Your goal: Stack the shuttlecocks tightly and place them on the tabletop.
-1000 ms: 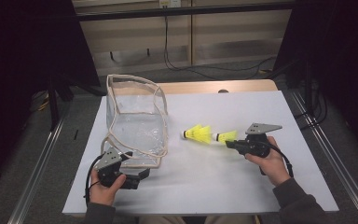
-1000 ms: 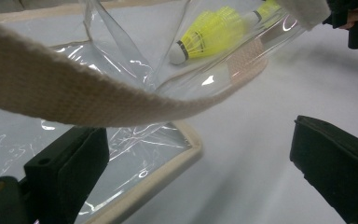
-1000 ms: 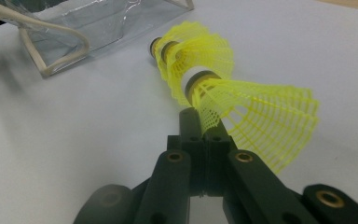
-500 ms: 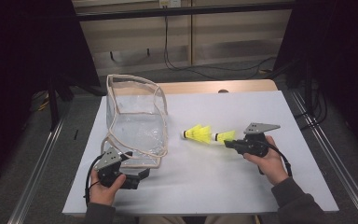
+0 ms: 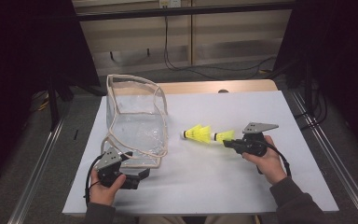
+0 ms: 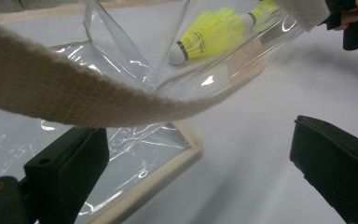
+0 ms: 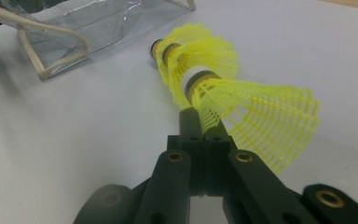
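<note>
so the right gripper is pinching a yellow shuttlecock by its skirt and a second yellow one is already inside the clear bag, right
Not quite. The second shuttlecock is not inside the clear bag; the high view shows it lying on the table, beside the bag and apart from it. The rest stands: the right gripper is pinching a yellow shuttlecock by its skirt.

Right gripper [image 5: 229, 143] holds a yellow shuttlecock [image 5: 224, 136]; second shuttlecock [image 5: 197, 133] lies just beside it on the white table [image 5: 261, 112]. Left gripper [image 5: 140, 176] sits at the clear bag [image 5: 135, 123].
</note>
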{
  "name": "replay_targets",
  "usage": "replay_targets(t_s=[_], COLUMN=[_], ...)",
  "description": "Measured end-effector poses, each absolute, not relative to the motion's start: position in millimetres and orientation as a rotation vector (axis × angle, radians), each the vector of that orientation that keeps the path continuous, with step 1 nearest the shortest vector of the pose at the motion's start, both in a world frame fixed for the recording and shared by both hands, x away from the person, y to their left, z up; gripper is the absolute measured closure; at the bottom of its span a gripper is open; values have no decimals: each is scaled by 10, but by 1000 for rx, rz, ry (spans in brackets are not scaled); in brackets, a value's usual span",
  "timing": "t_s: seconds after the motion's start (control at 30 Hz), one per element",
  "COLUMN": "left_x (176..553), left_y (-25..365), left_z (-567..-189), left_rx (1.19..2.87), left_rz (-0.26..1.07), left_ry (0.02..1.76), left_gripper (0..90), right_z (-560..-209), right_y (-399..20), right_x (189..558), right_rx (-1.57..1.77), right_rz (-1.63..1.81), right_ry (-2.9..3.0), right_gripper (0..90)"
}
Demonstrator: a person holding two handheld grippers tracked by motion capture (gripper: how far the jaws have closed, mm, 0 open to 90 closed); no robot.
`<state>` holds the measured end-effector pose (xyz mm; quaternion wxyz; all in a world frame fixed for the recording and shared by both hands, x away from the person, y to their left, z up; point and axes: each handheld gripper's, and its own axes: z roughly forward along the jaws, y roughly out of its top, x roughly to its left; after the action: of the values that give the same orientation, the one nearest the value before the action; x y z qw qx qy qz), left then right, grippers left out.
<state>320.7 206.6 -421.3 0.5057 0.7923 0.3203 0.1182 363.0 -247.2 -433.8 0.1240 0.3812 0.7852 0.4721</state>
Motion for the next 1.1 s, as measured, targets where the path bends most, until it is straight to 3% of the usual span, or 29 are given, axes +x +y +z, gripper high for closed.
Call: replay_targets(t_s=[1.1], left_x=[3206], left_y=[2070], left_z=[-4210], left_rx=[1912], left_rz=[287], left_ry=[774], left_gripper=[46], right_z=[-4364], right_y=[-2427], right_x=[3690], right_rx=[1117], right_rz=[1361], right_ry=[2288], right_gripper=[899])
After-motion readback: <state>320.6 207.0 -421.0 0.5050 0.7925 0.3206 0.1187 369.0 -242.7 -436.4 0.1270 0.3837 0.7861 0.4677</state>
